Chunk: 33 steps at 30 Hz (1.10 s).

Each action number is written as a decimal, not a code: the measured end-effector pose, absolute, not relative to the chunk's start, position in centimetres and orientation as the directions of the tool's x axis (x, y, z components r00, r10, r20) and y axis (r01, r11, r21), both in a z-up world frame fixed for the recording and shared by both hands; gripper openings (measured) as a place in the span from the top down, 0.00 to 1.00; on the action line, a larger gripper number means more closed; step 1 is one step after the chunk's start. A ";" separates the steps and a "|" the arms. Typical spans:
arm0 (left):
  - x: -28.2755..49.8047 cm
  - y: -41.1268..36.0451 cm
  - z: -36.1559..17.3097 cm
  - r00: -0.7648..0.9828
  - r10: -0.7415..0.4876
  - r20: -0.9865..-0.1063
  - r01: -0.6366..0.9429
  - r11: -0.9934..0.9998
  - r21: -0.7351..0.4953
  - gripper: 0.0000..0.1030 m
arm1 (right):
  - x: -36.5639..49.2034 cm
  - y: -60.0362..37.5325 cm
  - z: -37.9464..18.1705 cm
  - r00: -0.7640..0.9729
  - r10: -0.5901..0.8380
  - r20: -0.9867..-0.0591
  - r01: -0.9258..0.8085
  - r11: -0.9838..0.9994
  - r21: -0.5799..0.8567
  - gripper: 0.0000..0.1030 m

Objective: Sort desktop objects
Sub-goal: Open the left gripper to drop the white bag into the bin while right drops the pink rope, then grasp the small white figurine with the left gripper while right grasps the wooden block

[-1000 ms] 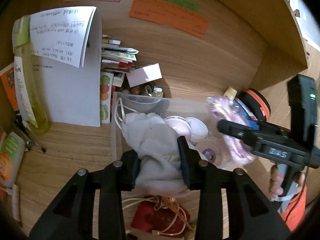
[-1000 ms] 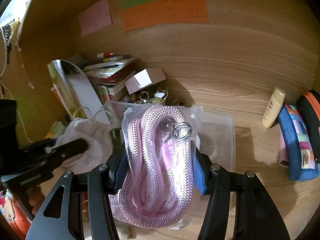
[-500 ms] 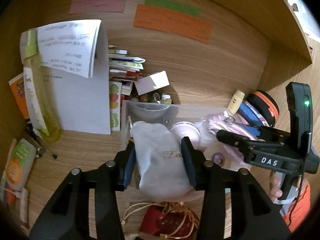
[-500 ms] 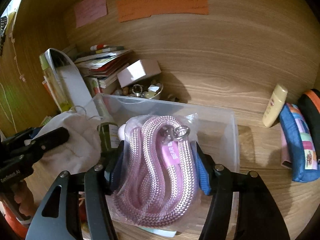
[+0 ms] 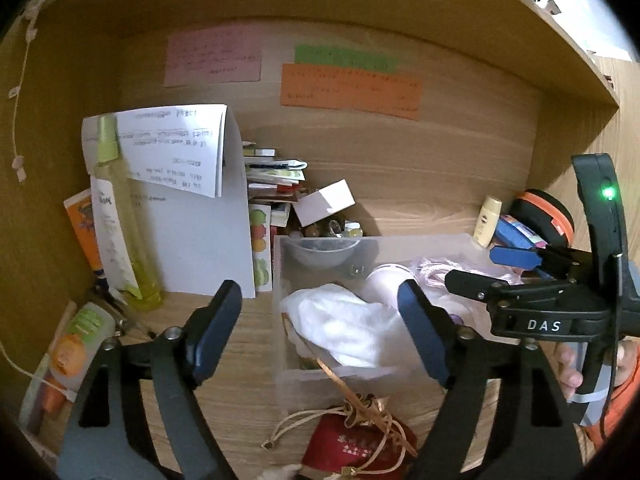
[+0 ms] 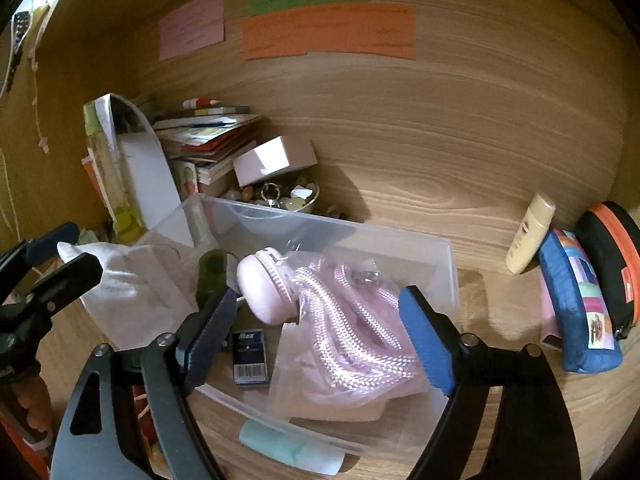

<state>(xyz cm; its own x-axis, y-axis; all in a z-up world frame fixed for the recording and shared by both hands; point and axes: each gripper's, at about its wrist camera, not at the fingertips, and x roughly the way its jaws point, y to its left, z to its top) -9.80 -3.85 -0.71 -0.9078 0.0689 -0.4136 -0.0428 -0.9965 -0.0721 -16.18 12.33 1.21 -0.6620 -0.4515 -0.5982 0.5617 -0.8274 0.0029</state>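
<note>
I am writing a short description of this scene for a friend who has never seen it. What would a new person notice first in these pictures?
First, the clear plastic bin in the middle of the wooden desk, holding a bagged pink rope on its right side and a white cloth pouch on its left. Next, the open right gripper above the rope and the open left gripper above the pouch. Coloured paper notes hang on the back wall.

The sticky notes' (image 5: pixel 350 90) writing is too blurred to read; the red pouch (image 5: pixel 358 446) is cut off below.
</note>
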 end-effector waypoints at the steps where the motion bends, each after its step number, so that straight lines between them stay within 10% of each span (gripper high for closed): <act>1: -9.6 -3.9 -0.7 -0.908 0.075 -0.412 -0.046 -0.996 -0.079 0.20 | -16.1 12.3 1.3 -0.661 -0.454 -0.598 0.564 -0.826 0.003 0.21; 33: -2.8 -6.2 -5.2 -0.750 0.069 -0.658 -0.082 -0.997 -0.012 0.13 | -6.4 16.3 -1.3 -0.599 -0.485 -0.637 0.618 -0.786 0.016 0.13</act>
